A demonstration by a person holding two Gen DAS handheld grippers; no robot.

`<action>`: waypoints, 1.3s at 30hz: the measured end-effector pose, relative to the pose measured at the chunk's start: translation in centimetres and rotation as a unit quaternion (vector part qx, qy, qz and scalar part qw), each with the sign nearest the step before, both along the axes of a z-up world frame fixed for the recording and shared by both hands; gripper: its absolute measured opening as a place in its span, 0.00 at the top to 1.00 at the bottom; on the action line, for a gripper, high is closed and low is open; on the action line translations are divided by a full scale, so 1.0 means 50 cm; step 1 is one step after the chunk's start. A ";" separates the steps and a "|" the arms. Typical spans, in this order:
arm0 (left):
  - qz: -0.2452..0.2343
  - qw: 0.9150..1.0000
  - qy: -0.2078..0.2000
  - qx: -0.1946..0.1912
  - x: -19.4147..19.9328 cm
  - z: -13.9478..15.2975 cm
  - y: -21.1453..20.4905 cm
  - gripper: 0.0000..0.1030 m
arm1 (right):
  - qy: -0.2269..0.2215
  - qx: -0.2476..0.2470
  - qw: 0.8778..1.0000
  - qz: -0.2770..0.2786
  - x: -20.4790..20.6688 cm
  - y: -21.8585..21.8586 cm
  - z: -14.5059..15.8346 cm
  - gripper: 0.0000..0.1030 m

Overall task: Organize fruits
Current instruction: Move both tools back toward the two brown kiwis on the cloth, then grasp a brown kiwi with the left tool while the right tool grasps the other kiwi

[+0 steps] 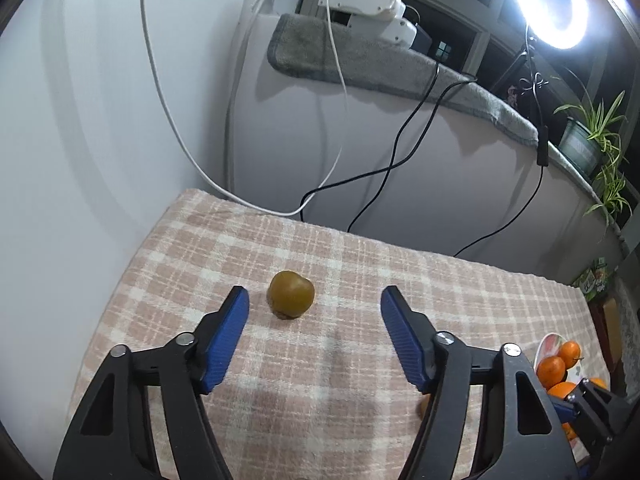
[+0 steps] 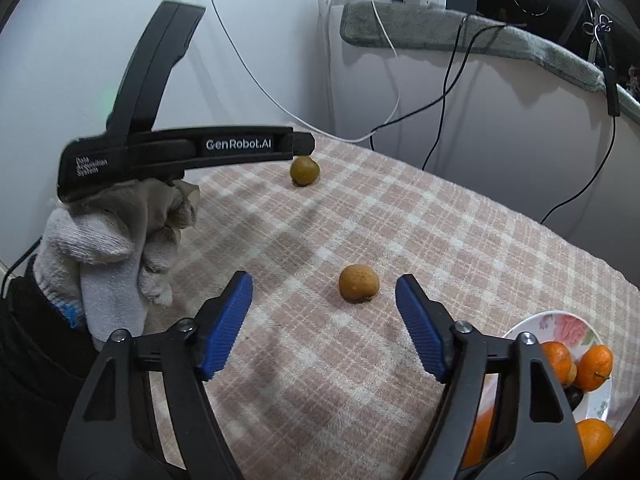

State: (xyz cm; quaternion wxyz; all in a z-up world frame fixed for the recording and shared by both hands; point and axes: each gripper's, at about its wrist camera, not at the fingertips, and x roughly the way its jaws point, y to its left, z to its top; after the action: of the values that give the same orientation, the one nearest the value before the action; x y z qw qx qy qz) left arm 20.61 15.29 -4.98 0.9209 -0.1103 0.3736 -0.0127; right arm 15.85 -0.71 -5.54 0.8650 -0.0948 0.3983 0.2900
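Two brownish fruits lie loose on the checked cloth [image 2: 360, 208]: the far fruit [image 1: 291, 294] sits just ahead of the left gripper [image 1: 314, 308], jaws apart and empty, while the near fruit [image 2: 359, 283] waits between the tips of the right gripper [image 2: 324, 294], also spread with nothing held. The flowered plate [image 2: 560, 326] of oranges [image 2: 596, 362] stands off to the right. This looks like the approach; next, each gripper must drop around its fruit and squeeze gently.

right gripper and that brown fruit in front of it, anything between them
Nothing: in the right wrist view only bare checked cloth lies between the open right gripper and the brown fruit, which sits just ahead of its fingertips.
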 end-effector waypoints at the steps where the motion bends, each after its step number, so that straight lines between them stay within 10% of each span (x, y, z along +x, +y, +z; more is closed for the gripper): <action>1: -0.001 1.000 0.003 0.002 0.005 -0.004 0.001 0.39 | 0.004 -0.002 1.000 -0.001 0.003 0.003 -0.006 0.29; 39: -0.003 0.999 0.041 0.024 0.081 -0.090 0.016 0.52 | 0.030 -0.055 0.997 -0.038 0.068 0.034 -0.107 0.56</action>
State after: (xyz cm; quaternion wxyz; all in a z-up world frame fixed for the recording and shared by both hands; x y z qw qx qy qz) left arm 24.64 16.09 -9.49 0.9072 -0.0877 0.4114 -0.0018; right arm 19.25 0.98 -10.88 0.8564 -0.1180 0.4429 0.2376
